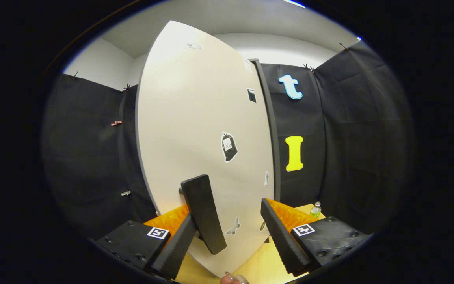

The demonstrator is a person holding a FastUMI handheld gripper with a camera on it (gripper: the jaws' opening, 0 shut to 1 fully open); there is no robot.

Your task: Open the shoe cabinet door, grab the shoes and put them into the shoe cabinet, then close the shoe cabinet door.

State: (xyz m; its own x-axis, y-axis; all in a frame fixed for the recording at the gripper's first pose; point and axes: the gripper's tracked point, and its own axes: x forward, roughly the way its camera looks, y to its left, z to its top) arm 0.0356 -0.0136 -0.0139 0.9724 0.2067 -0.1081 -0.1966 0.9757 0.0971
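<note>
The shoe cabinet door [195,118] is a tall white panel with small stickers, standing right in front of me. A black bar handle [203,213] is mounted low on it and slants between my fingers, close against the left finger [177,246]. My gripper [227,210] is open around the handle. The right finger [282,236] stands well clear of the handle, and neither finger presses on it. Whether the door is ajar or flush with the cabinet I cannot tell.
A dark vertical edge [272,130] runs along the door's right side. A small clear bottle [316,209] stands on the pale wooden surface [258,264] beyond the right finger. Part of a person's finger [233,279] shows just below the door's bottom edge.
</note>
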